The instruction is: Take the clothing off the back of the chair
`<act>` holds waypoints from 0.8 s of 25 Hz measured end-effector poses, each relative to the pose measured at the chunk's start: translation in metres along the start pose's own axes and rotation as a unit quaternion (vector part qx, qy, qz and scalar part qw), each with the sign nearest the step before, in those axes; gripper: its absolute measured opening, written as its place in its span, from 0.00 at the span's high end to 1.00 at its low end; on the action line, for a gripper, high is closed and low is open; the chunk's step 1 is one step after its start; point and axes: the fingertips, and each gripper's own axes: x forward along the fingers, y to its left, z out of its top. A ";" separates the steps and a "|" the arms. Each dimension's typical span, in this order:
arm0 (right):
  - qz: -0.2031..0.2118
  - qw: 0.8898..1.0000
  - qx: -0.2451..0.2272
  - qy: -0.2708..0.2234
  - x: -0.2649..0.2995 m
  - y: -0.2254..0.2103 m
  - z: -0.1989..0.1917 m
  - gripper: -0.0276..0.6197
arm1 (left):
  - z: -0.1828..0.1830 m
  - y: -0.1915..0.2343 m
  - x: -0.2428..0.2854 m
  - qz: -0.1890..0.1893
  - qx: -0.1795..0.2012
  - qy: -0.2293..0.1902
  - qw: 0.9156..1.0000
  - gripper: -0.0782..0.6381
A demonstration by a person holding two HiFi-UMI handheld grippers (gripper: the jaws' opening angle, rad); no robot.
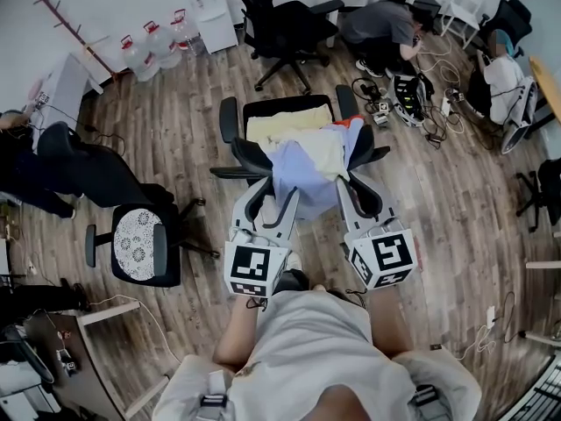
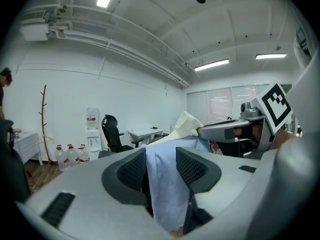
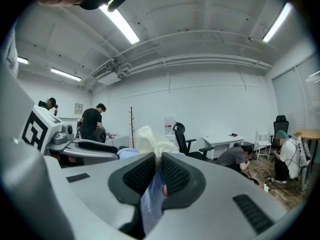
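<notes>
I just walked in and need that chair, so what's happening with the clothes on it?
A person with a handheld gripper in each hand is taking clothing off the black office chair. The left gripper and right gripper are both clamped on the light blue garment draped over its back. It hasn't come off yet; a cream garment lies on the chair too.

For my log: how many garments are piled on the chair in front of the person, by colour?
blue garment: 1
pale yellow garment: 1
red garment, only an edge showing: 1
Total: 3
</notes>
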 end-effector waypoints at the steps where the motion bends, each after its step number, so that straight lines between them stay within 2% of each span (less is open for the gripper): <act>1: 0.002 1.000 -0.001 -0.002 -0.002 0.001 0.002 0.88 | 0.000 -0.001 -0.001 0.001 -0.001 0.001 1.000 0.63; 20: 0.042 0.998 -0.021 -0.044 -0.039 0.020 0.023 0.88 | 0.011 -0.023 -0.025 0.023 0.007 -0.012 1.000 0.63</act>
